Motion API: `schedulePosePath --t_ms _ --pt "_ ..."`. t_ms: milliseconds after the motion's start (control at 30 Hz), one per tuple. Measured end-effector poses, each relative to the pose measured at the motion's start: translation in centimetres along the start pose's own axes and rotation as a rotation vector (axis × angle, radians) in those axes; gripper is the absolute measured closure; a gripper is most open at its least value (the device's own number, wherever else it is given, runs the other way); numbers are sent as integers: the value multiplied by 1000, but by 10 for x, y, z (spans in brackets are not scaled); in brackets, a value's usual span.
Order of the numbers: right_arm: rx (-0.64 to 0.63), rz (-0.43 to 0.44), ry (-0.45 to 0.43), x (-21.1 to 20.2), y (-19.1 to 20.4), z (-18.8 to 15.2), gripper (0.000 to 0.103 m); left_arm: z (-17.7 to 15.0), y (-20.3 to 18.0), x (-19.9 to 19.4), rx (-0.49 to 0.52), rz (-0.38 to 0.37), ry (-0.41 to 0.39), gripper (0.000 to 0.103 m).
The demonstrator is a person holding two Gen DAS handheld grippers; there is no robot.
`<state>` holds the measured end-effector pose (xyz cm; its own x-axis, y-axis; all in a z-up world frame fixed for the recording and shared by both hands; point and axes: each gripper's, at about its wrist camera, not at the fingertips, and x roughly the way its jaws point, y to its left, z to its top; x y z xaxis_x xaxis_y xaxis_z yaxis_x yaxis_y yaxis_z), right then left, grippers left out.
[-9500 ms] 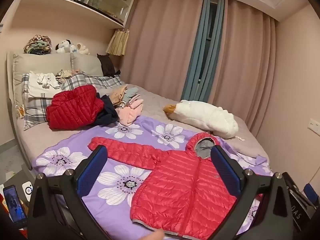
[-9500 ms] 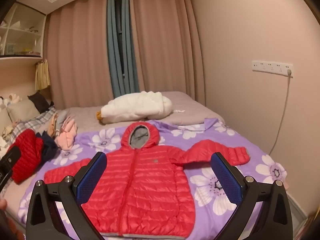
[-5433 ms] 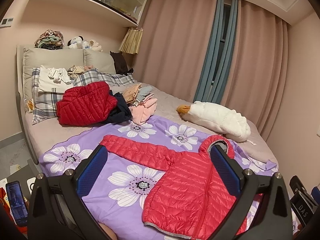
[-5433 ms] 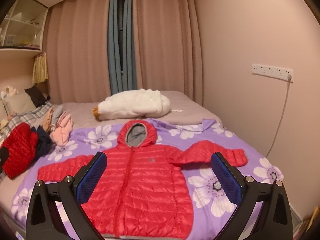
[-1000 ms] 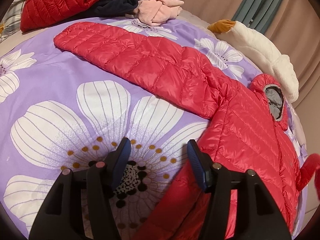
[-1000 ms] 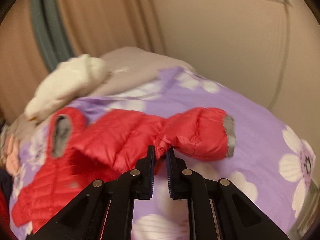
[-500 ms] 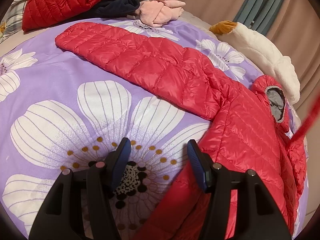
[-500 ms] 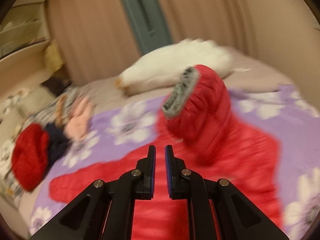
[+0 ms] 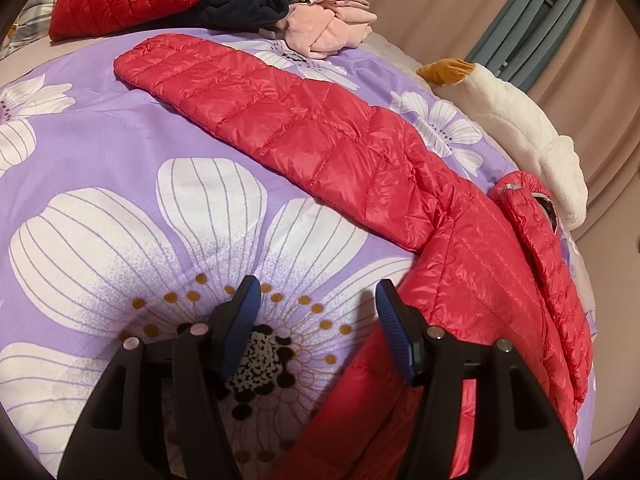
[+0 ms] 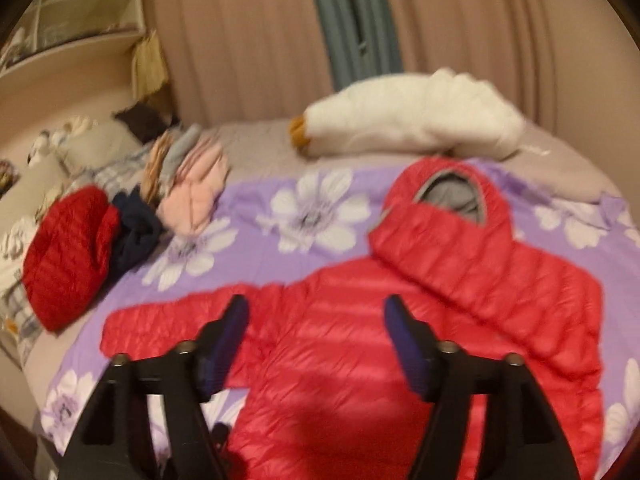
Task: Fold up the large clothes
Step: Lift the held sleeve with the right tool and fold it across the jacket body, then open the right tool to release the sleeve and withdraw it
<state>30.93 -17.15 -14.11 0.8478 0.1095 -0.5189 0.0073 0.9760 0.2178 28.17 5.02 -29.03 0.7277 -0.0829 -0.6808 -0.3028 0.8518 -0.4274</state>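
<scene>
— Looking at your right gripper [image 10: 316, 320]: its jaws stand well apart with nothing between them, hovering above the red jacket [image 10: 360, 340]. The picture is blurred, so I can't judge how close it sits to the fabric.

— And the jacket itself?

— It lies front-up on the purple flowered bedspread [image 9: 100, 152], hood [image 10: 448, 196] toward twelve o'clock. One sleeve is folded in across the chest [image 10: 480, 280], running from about four o'clock up to the hood. That tucks it inside the body's outline, probably so the sides can fold over neatly.

— What about your other one?

— Your left gripper [image 9: 316, 320] is about half open and empty, low over the bedspread, its right finger [image 9: 394, 332] just beside the jacket's side edge at three o'clock. The outstretched sleeve [image 9: 260, 112] reaches away toward eleven o'clock, flat and unfolded.

— So that sleeve looks next?

— I'd judge so. You're placed near its armpit end; the cuff lies well apart, near the pink clothes pile [image 9: 328, 28].
</scene>
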Motion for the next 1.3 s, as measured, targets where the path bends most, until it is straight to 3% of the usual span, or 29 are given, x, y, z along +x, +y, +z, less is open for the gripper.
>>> schedulePosePath --t_ms 67,233,600,833,933,1067,1167,1233,1300 --pt "29 -43 -16 -1 -5 6 30 0 0 0 -1 -2 0 43" --pt "67 -288 -31 -5 -35 4 30 0 -1 0 -1 -1 0 43" --pt "143 -314 23 -7 -86 -8 30 0 -1 0 -2 -6 0 42" --pt "62 -328 114 43 -92 -16 25 0 -2 0 3 -4 0 40" --pt "10 -337 120 70 -92 -13 15 1 -3 0 8 -1 0 39" --pt "-137 -350 156 127 -77 -4 14 -1 -5 0 16 1 -2 37" --pt "-152 -372 220 171 -75 -6 14 -1 -7 2 27 14 -3 36" --pt "-94 -398 261 189 -83 -12 21 -2 -9 3 33 30 -7 35" --pt "-38 -477 241 191 -90 -14 62 -2 -12 5 46 52 -8 35"
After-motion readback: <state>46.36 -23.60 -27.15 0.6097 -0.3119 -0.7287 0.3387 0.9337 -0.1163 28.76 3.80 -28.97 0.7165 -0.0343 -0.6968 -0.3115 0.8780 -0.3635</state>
